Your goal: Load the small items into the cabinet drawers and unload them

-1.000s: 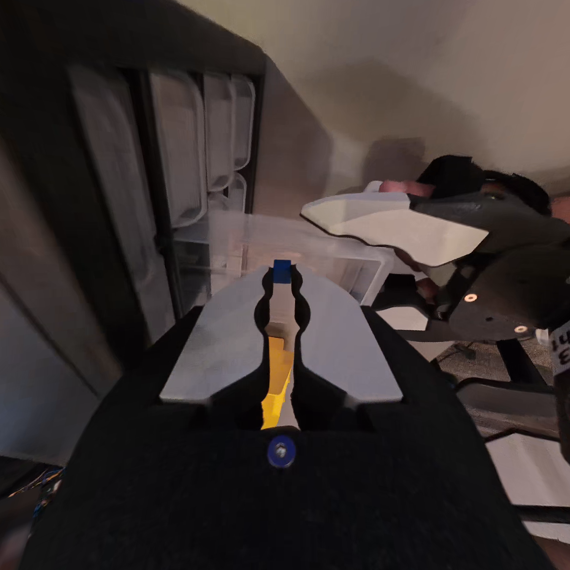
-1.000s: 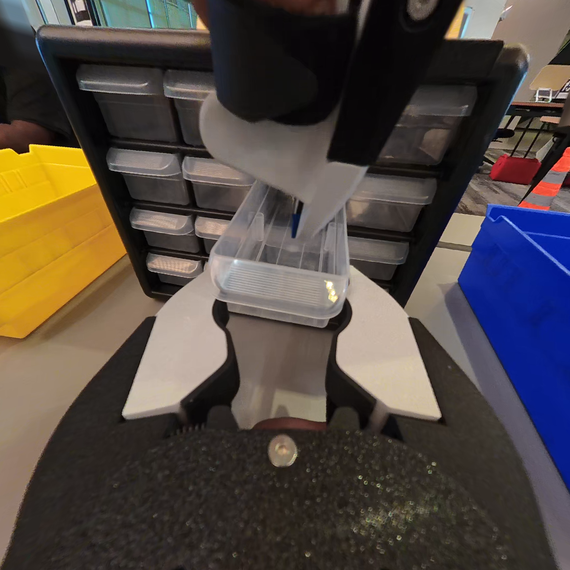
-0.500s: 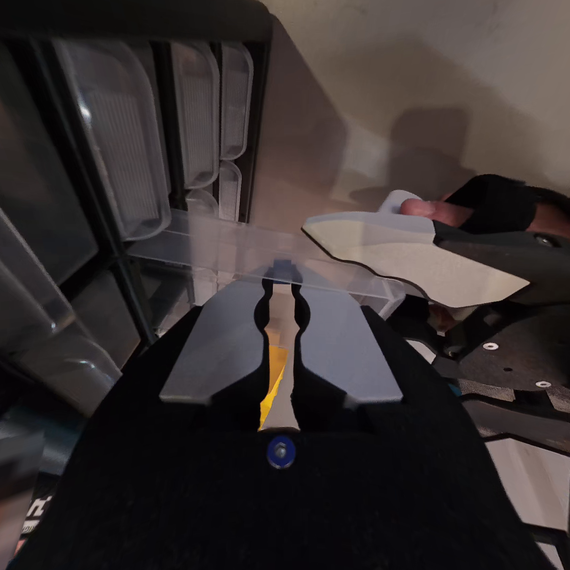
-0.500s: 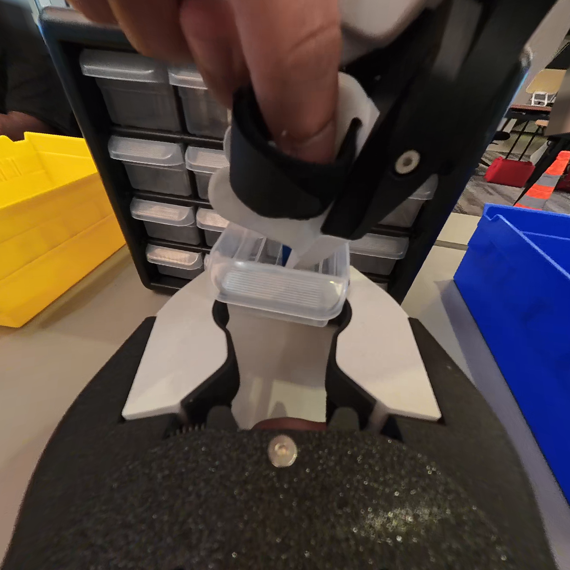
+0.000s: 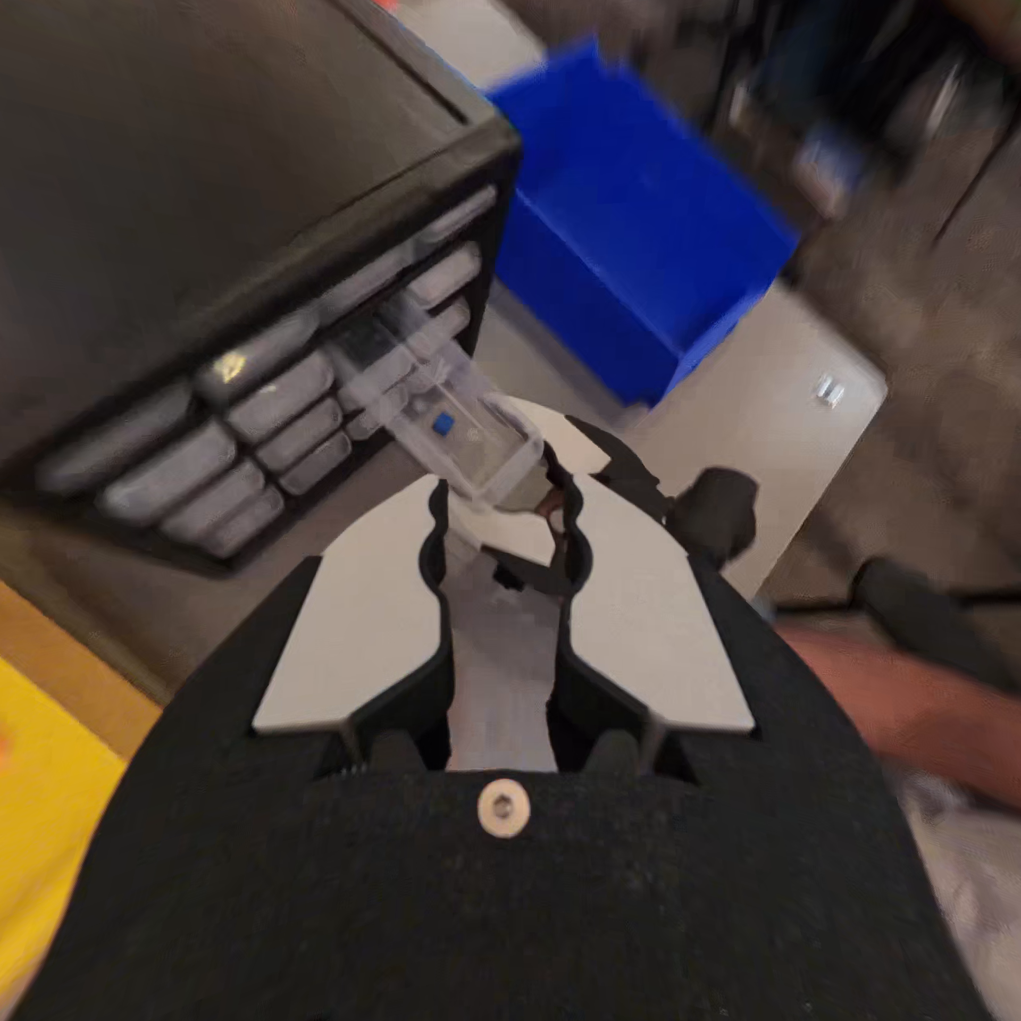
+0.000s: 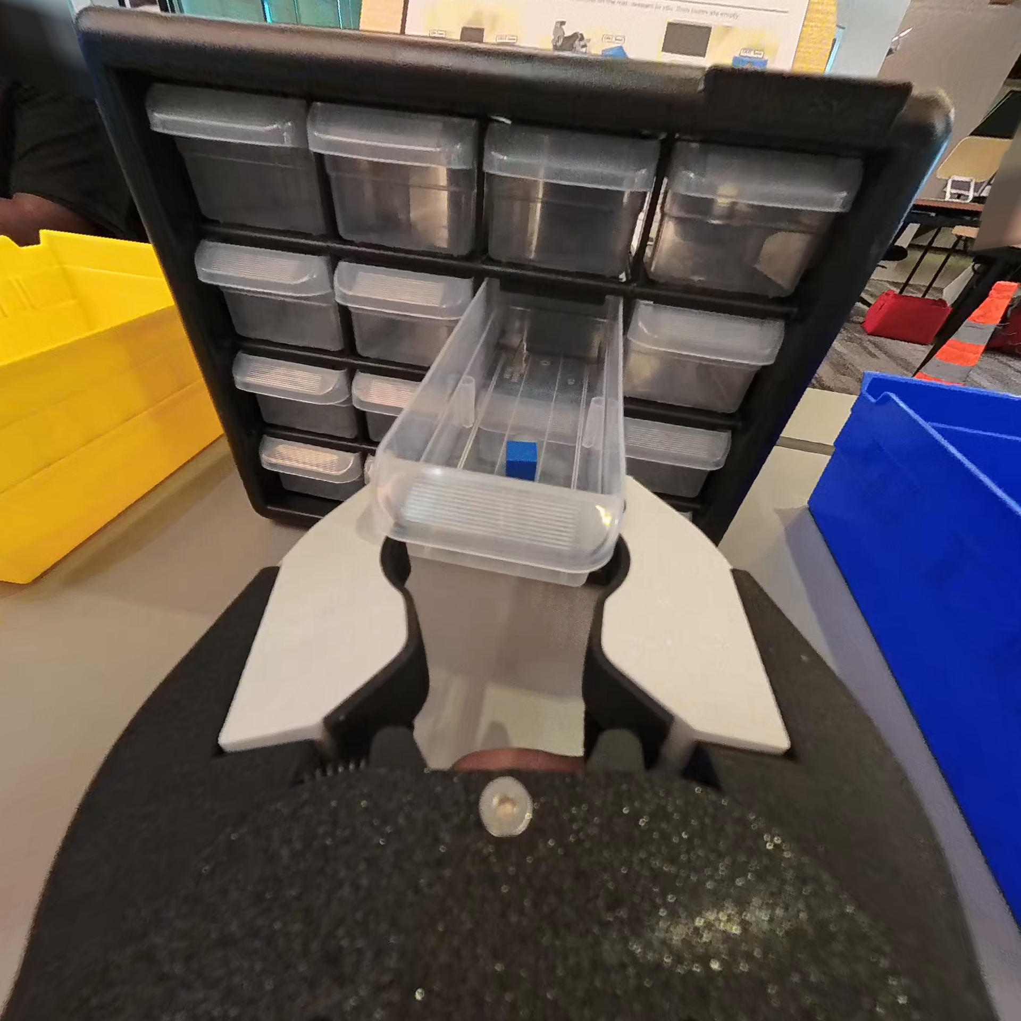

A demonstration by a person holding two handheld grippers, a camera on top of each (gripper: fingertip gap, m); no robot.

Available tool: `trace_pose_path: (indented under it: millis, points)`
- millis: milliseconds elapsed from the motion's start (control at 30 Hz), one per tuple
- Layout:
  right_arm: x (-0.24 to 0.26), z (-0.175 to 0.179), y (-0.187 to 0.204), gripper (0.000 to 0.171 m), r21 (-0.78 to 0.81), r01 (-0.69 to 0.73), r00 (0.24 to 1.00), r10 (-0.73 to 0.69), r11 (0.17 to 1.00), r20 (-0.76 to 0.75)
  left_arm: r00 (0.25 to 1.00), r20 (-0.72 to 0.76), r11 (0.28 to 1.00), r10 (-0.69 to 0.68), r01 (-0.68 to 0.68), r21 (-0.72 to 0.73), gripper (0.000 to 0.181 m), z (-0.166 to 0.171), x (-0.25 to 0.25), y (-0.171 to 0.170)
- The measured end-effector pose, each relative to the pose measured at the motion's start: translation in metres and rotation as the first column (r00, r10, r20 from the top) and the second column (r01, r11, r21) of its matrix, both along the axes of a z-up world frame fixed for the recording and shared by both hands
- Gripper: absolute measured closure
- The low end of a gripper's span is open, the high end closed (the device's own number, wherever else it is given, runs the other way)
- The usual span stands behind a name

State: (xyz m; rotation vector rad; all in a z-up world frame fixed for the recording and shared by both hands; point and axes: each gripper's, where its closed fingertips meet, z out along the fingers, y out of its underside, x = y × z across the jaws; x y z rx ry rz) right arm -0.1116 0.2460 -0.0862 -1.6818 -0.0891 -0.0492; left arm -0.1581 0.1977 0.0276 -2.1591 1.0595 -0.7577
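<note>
A black cabinet (image 6: pixel 829 110) with clear drawers stands on the table. One clear drawer (image 6: pixel 602 387) in the second row is pulled far out. A small blue cube (image 6: pixel 521 457) lies in it near the front. My right gripper (image 6: pixel 503 544) is shut on the drawer's front, one finger on each side. My left gripper (image 5: pixel 504 497) is open and empty, held above and in front of the cabinet (image 5: pixel 221 166), looking down on the drawer (image 5: pixel 486 458) and the cube (image 5: pixel 443 424). The left wrist view is blurred.
A yellow bin (image 6: pixel 83 387) stands left of the cabinet and a blue bin (image 6: pixel 939 525) right of it, both on the pale table (image 6: pixel 110 635). The blue bin (image 5: pixel 624 237) and the yellow bin (image 5: pixel 44 801) also show in the left wrist view. Some 12 cm of space lies between my two pairs of fingers.
My left gripper has let go of the blue cube in the drawer, opened, and pulled up and away. My right gripper still grips the drawer front.
</note>
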Motion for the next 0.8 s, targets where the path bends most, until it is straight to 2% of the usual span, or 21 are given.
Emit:
trace_pose_path:
  millis: [67, 100, 233, 300, 367, 467, 500, 600, 633, 733, 800]
  points:
    - [0.001, 0.004, 0.002, 0.103, 0.005, -0.012, 1.0, 0.012, 1.0, -0.001, 0.967, 0.212, 0.99, 0.14, -0.142, -0.005, 0.142, -0.012, -0.046, -0.018]
    - [0.001, 0.006, 0.006, 0.103, 0.009, -0.02, 1.0, 0.02, 1.0, 0.012, 0.948, 0.254, 0.981, 0.192, -0.193, -0.024, 0.143, -0.029, -0.065, -0.031]
    - [0.004, 0.008, 0.03, 0.103, -0.066, -0.033, 0.999, 0.032, 0.997, -0.011, 0.915, 0.266, 0.953, 0.303, -0.284, -0.11, 0.142, -0.105, -0.104, -0.08]
    - [0.001, 0.003, 0.041, 0.103, -0.108, -0.07, 0.997, 0.067, 0.992, -0.026, 0.891, 0.295, 0.938, 0.345, -0.314, -0.149, 0.142, -0.133, -0.108, -0.092]
    - [-0.003, -0.01, 0.042, 0.095, -0.16, -0.111, 0.993, 0.102, 0.981, -0.061, 0.867, 0.343, 0.932, 0.361, -0.323, -0.166, 0.142, -0.148, -0.104, -0.099]
    - [-0.002, -0.027, 0.022, 0.099, -0.184, -0.116, 0.993, 0.114, 0.976, -0.019, 0.855, 0.381, 0.935, 0.352, -0.335, -0.113, 0.142, -0.155, -0.101, -0.109]
    - [0.0, -0.026, 0.013, 0.11, -0.162, -0.103, 0.994, 0.105, 0.981, 0.006, 0.859, 0.392, 0.943, 0.329, -0.323, -0.082, 0.142, -0.15, -0.099, -0.111]
    - [-0.005, 0.001, -0.007, 0.155, 0.0, -0.123, 0.992, 0.123, 0.992, 0.025, 0.88, 0.381, 0.951, 0.284, -0.31, 0.008, 0.142, -0.145, -0.1, -0.108]
    - [-0.008, 0.01, -0.008, 0.159, 0.038, -0.129, 0.991, 0.128, 0.991, 0.031, 0.884, 0.373, 0.952, 0.281, -0.307, 0.012, 0.142, -0.145, -0.1, -0.106]
    - [-0.012, 0.017, 0.006, 0.157, 0.032, -0.105, 0.993, 0.104, 0.994, 0.051, 0.893, 0.363, 0.959, 0.266, -0.284, -0.006, 0.142, -0.15, -0.096, -0.105]
    - [-0.014, 0.015, 0.018, 0.149, -0.003, -0.096, 0.995, 0.096, 0.995, 0.034, 0.898, 0.36, 0.964, 0.255, -0.267, -0.016, 0.142, -0.152, -0.092, -0.108]
